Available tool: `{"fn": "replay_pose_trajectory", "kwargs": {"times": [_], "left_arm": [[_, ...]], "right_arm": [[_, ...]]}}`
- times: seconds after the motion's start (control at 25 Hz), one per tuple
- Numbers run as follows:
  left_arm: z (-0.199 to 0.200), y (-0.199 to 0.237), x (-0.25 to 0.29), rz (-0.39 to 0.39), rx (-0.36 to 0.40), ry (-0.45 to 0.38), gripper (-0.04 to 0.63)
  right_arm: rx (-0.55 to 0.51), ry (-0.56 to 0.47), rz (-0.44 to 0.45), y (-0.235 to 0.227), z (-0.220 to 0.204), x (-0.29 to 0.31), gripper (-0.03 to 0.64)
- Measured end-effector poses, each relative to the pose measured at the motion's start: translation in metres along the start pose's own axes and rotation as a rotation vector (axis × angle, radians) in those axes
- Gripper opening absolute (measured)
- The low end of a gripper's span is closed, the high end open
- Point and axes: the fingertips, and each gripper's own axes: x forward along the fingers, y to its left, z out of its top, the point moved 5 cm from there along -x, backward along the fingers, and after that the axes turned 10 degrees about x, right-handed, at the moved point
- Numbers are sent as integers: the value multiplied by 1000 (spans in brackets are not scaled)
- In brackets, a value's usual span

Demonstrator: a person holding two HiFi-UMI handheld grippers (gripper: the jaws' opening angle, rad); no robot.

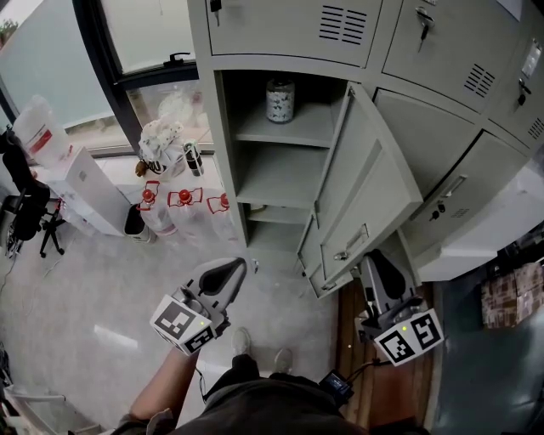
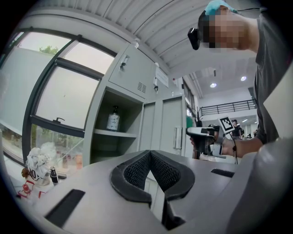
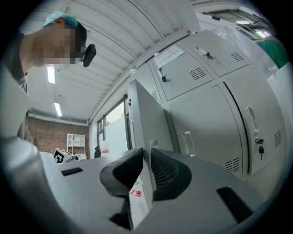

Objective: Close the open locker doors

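Two grippers show in the lower half of the head view, the left gripper (image 1: 231, 270) and the right gripper (image 1: 375, 265). Each bears one marker cube (image 1: 183, 323), so there are two cubes. One open locker door (image 1: 365, 183) stands at the centre of the frame. Five closed doors (image 1: 289, 25) show at least partly along the top and right. One jar (image 1: 280, 100) stands at upper centre. Three red-handled bottles (image 1: 183, 208) stand left of centre. Two shoes (image 1: 242, 341) show at bottom centre.
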Motion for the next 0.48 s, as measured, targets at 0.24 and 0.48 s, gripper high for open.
{"fn": "replay_pose_trajectory", "kwargs": {"times": [0.24, 0.48], "left_arm": [[0, 11, -13, 16, 2, 0, 11], [1, 23, -24, 23, 1, -2, 11]], "right_arm": [[-13, 14, 18, 18, -7, 12, 15], [-42, 37, 36, 40, -15, 30, 15]]}}
